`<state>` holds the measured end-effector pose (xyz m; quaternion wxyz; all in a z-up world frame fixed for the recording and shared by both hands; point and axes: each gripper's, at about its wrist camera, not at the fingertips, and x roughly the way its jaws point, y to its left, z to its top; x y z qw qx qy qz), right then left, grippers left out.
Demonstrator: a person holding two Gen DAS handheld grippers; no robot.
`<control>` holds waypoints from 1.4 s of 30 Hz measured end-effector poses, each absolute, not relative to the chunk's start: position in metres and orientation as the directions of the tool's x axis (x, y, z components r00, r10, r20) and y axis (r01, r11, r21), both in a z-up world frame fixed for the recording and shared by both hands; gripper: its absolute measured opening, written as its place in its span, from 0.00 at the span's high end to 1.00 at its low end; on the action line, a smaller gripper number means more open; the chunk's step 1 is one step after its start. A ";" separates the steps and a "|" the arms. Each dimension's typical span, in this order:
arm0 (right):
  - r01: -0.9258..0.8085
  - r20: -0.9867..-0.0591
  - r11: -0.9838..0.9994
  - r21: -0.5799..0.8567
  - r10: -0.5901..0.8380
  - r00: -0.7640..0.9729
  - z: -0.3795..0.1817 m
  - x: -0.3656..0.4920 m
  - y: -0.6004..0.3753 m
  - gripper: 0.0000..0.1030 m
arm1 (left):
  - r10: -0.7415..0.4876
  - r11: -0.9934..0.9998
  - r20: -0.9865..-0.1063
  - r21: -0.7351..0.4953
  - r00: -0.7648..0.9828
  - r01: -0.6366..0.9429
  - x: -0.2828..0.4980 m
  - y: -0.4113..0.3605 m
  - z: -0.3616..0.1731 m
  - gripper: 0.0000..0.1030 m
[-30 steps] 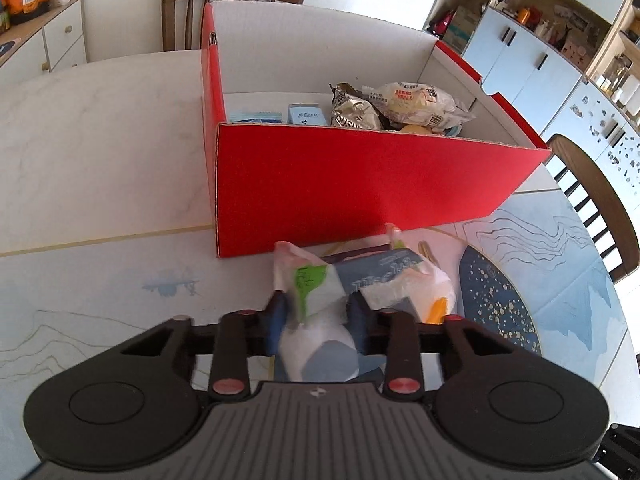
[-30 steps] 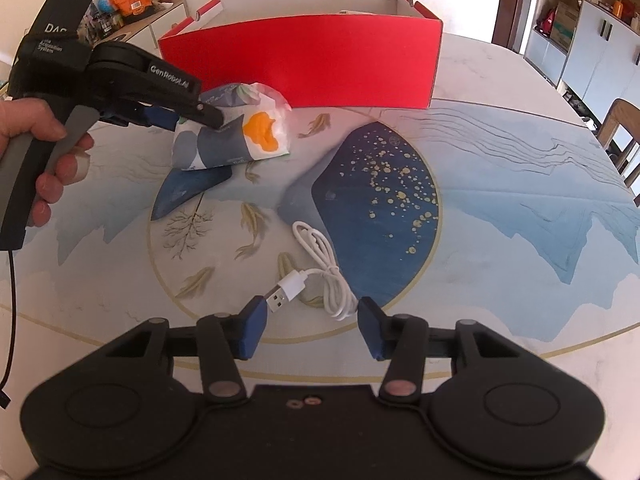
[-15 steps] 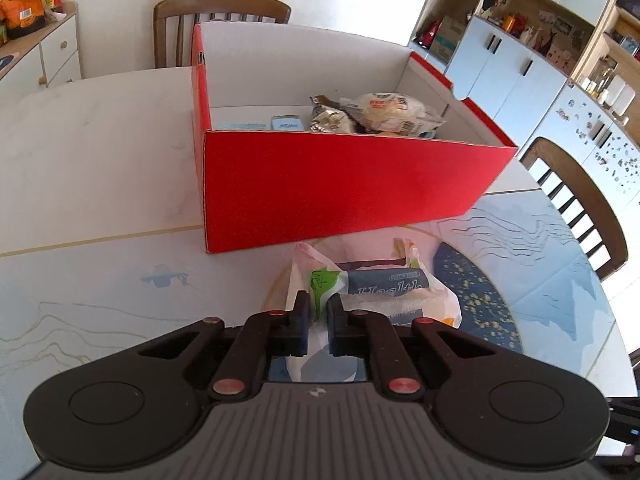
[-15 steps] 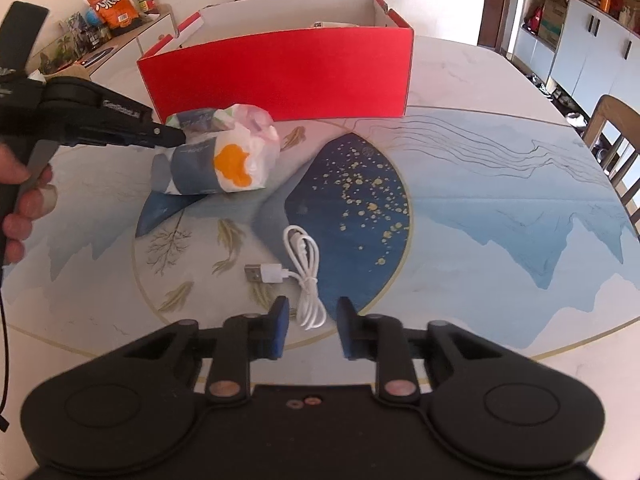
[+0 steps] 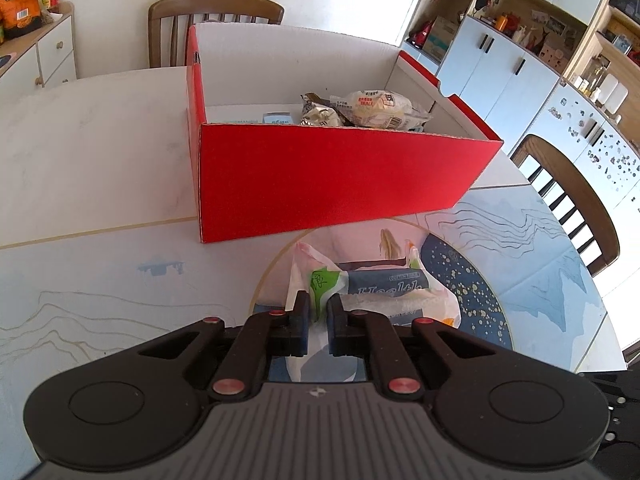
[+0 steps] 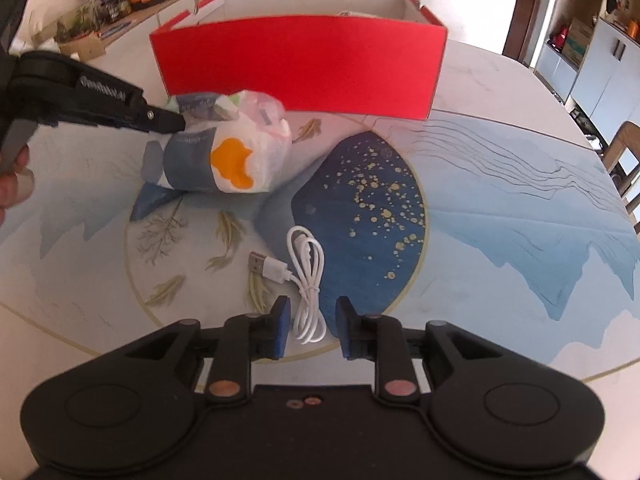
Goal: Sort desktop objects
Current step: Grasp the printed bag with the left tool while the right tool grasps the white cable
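Lifted since a second ago, the plastic bag of tissue packs (image 6: 228, 148) now hangs above the worktop (image 6: 500, 216), and the left gripper (image 5: 318, 316), which then had its jaws spread around the bag, now has them pressed nearly together, pinching the bag's near end. From the left wrist view, the bag (image 5: 372, 292) sits just beyond the fingertips, white with a green patch and a blue pack printed "Health" showing through it. From the right wrist view, the left gripper (image 6: 176, 122) reaches in from the left, and the bag bulges to its right, showing an orange blotch.

Beyond the bag, on the far side of the worktop, stands an open red cardboard box (image 5: 332, 184) with white inner walls. Wrapped snack packets (image 5: 372, 110) lie inside it toward the far right.

Nearer, a white USB cable (image 6: 304, 276) lies loosely looped on the worktop's painted blue disc pattern, its plug pointing left. The right gripper (image 6: 310, 326) sits low over it with jaws partly spread, one finger on each side of the cable's near loop; they have narrowed since a second ago and do not appear to be squeezing it.

Wooden chairs (image 5: 216, 24) stand at the far edge and the right of the worktop, with white cabinets (image 5: 520, 68) behind.
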<state>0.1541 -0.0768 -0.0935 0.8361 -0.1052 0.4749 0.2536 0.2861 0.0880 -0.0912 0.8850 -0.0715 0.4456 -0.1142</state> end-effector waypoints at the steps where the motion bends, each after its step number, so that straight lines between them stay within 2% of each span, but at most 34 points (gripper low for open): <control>1: -0.526 -0.851 0.848 0.062 0.320 0.416 -0.096 0.155 -0.075 0.77 | -0.267 0.963 -0.773 -0.229 0.575 0.139 0.286 0.088 -0.091 0.93; 10: -0.562 -0.839 0.826 0.051 0.341 0.425 -0.099 0.166 -0.063 0.74 | -0.272 0.962 -0.779 -0.229 0.565 0.146 0.285 0.085 -0.094 0.93; 13: -0.557 -0.837 0.828 0.059 0.345 0.425 -0.099 0.168 -0.063 0.81 | -0.276 0.961 -0.780 -0.232 0.562 0.149 0.284 0.085 -0.094 0.93; 14: -0.559 -0.836 0.827 0.058 0.346 0.425 -0.099 0.168 -0.063 0.88 | -0.278 0.961 -0.779 -0.235 0.562 0.149 0.284 0.085 -0.094 0.93; 17: -0.557 -0.837 0.827 0.070 0.353 0.419 -0.097 0.169 -0.066 0.90 | -0.282 0.959 -0.778 -0.247 0.561 0.139 0.283 0.086 -0.092 0.93; 33: -0.492 -0.806 0.857 0.155 0.398 0.438 -0.051 0.185 -0.096 0.90 | -0.339 0.941 -0.739 -0.275 0.582 0.199 0.270 0.081 -0.063 0.93; 42: -0.480 -0.777 0.848 0.224 0.452 0.438 -0.015 0.202 -0.100 0.90 | -0.357 0.934 -0.709 -0.278 0.608 0.225 0.265 0.086 -0.029 0.93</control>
